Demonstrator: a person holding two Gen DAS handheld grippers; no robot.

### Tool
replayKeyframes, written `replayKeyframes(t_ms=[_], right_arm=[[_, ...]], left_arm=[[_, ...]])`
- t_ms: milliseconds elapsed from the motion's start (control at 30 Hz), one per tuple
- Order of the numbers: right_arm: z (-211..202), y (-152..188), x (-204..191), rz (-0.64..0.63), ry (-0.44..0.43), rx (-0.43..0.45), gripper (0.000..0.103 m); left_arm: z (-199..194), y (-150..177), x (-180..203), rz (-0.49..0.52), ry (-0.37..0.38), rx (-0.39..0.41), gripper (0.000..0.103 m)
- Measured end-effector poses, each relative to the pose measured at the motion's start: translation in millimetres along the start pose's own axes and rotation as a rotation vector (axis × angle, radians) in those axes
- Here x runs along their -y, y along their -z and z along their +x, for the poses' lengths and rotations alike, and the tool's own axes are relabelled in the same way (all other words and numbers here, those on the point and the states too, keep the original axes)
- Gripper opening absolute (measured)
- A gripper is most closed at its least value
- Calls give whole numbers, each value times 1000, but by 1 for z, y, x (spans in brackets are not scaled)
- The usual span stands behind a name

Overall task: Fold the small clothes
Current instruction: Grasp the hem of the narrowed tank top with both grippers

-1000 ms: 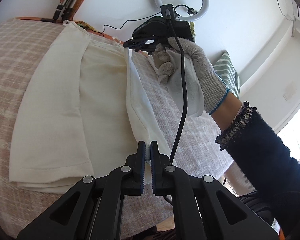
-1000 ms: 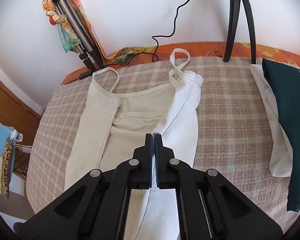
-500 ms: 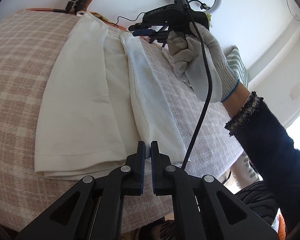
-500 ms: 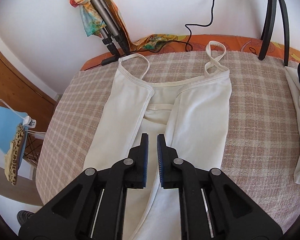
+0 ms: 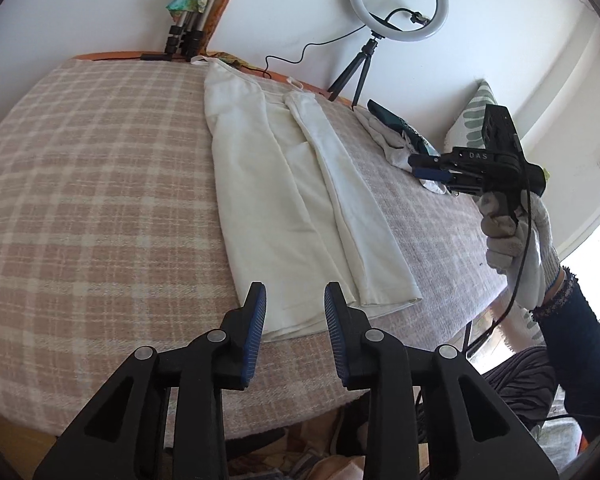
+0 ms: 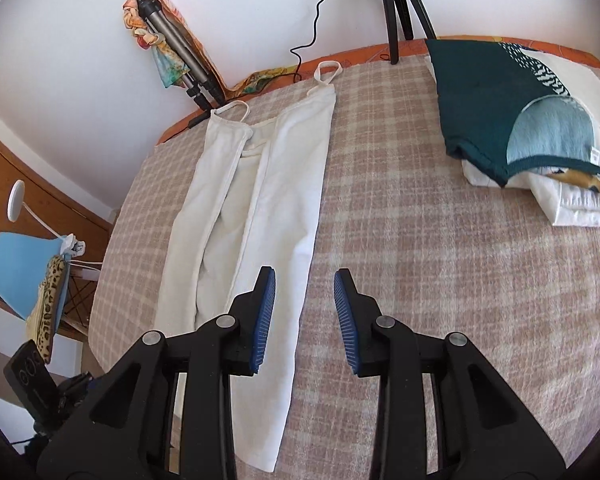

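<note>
1. Your left gripper sits at the near end of the cream camisole, its jaws spread wide and holding nothing. The hem edge lies just ahead of the tips and between them.
2. The camisole lies flat on the checked bed cover, both long sides already turned in toward the middle. Its long axis runs straight away from you, hem near, straps at the far edge by the wall.
3. Your right gripper hovers over the garment's right edge, jaws equally wide and empty; the left jaw is above cloth, the right above bare cover.
4. To my eye the coming fold goes end to end along that axis, so the hem is the edge to take. Your left gripper is nearer to it.
5. Farther right, the stack of folded clothes lies well apart from the camisole.
</note>
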State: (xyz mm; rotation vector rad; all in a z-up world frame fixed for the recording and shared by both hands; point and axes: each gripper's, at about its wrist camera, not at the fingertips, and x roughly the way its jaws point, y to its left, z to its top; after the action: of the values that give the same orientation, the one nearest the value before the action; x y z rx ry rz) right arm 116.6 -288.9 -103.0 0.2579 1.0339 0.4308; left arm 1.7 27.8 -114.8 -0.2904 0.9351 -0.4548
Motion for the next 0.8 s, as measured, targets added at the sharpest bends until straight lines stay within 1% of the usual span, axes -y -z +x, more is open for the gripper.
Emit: replayKeyframes(t_ms=[67,100,167,233,333,467,633,767,800], right_arm=[[1,29,1,4,-13,-42,32],[1,43,2,5,-18,-63,32],[4,66,2,6,-19,-101,33],[9,84,1,5,-21,-134,33],[16,102,1,14,-53,-173,32],[20,112,-3,1,-71,-178,33],[22,115,0,28,-140,-184,33],[28,118,5,89,-244,-210,33],[29,118,6,100,-257,-211,33]], left_arm=[[5,-3,-10,-21,2,-31,30],[8,-2,-15,-43,14,-55,35],[19,-3,-26,-99,52,-94,35],[28,-3,-33,-141,70,-122,35],[36,-1,-37,-177,104,-148,35],[43,1,-40,-215,154,-175,35],[44,4,-42,-213,181,-176,35],[50,1,-42,-233,211,-179,32],[50,1,-42,-234,216,-178,31]])
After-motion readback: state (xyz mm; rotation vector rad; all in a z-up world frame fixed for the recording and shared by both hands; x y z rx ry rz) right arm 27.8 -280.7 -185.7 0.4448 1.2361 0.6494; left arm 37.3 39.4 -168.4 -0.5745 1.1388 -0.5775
